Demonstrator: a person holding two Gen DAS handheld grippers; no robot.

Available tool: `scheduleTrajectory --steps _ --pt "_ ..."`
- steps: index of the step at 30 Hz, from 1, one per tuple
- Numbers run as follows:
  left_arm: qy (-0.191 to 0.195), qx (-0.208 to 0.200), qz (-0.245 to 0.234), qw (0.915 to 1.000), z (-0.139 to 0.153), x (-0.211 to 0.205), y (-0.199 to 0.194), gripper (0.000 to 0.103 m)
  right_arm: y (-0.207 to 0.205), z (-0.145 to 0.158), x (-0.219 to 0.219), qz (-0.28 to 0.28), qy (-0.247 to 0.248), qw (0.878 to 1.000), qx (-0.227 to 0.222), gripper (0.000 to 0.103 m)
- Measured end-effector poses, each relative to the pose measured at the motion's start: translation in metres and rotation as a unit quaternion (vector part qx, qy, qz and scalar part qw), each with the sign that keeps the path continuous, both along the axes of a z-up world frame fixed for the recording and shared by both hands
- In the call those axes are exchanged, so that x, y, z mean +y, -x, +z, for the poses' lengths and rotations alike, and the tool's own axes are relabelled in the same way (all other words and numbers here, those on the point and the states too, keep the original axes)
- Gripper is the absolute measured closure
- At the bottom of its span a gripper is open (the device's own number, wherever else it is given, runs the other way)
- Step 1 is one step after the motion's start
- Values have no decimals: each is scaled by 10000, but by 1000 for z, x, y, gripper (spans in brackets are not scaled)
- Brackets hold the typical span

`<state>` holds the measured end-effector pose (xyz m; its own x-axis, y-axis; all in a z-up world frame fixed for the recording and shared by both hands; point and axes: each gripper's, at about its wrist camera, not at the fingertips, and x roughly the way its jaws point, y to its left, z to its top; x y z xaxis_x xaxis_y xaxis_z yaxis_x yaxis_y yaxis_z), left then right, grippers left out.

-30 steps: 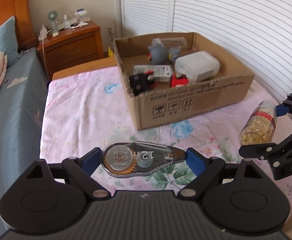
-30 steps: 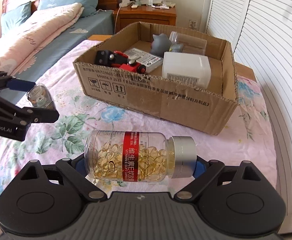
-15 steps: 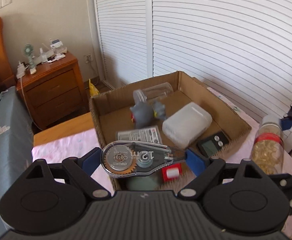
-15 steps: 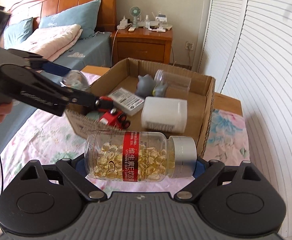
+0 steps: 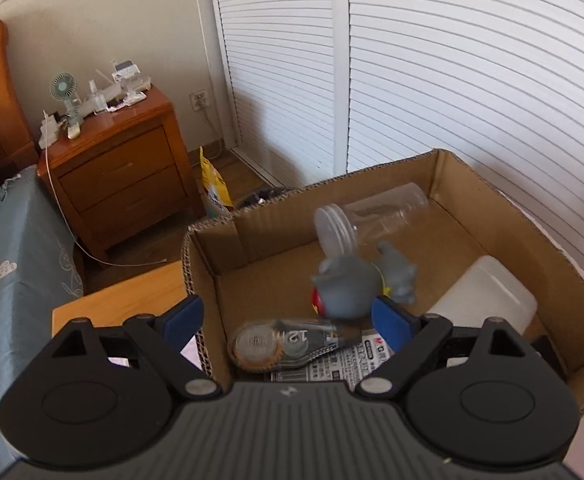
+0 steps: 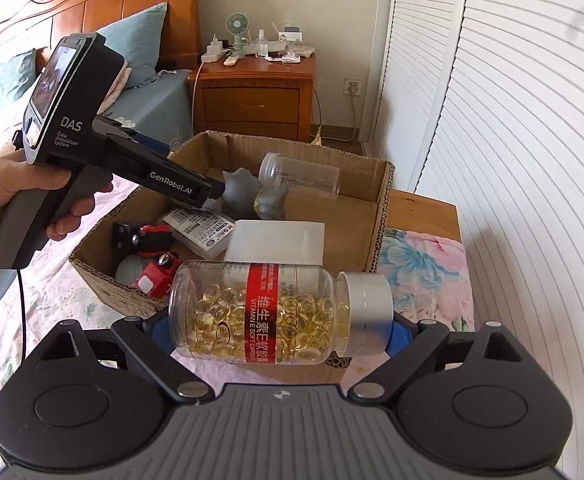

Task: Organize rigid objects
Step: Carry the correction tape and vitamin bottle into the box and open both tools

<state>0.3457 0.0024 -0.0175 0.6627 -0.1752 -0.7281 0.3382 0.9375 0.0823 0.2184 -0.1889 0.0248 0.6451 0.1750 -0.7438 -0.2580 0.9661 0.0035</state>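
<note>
The correction tape dispenser (image 5: 287,346) lies blurred inside the cardboard box (image 5: 448,168), below the spread left tongs (image 5: 287,318), whose blue pads touch nothing. It is a clear teardrop-shaped shell with a grey wheel, an orange gear rim and "12m" on its side; whether it rests on the printed packet (image 5: 356,364) or is in mid-air cannot be told. The grey toy (image 5: 348,288) just behind it is also smeared, and the lower edge of the packet is cut off by the left tongs' body.

In the right wrist view the right tongs (image 6: 279,330) are clamped on the vitamin bottle (image 6: 267,312), which lies sideways between the pads, silver cap to the right, a red label band around its middle, and yellow softgels inside. It hangs over the near rim of the box. The left tongs' fingertips are hidden there behind the device and the grey toy.

Also in the box are a clear empty jar (image 6: 300,176) on its side, a white plastic container (image 6: 275,242) and a red and black toy (image 6: 147,240). The box sits on a bed with a floral sheet (image 6: 424,264). Beyond it stand a wooden nightstand (image 6: 255,96) carrying a small fan (image 6: 237,26), a wooden headboard (image 6: 103,4) and white louvered doors (image 6: 512,120).
</note>
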Motion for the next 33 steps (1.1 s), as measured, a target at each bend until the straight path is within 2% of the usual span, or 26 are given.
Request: scheduleTrajectory --steps 8,13,17,20,23,33 --pt "38 -147 -45 9999 16 14 32 7 -15 -3 3 -22 13 10000 85 7" --pt "135 -208 -95 9996 32 26 68 4 -26 1 8 -36 51 10000 50 7" --pt "281 -349 44 9990 40 35 108 2 -38 4 10 -99 45 9999 63 7" --pt "331 -511 118 9981 39 36 138 2 -51 3 10 -173 22 9998 129 7" --pt "333 -488 179 9981 33 35 160 2 -64 -1 12 -226 73 9995 193 7" --pt "325 -550 263 9976 22 25 209 2 -122 -22 9 -779 86 9948 646 7"
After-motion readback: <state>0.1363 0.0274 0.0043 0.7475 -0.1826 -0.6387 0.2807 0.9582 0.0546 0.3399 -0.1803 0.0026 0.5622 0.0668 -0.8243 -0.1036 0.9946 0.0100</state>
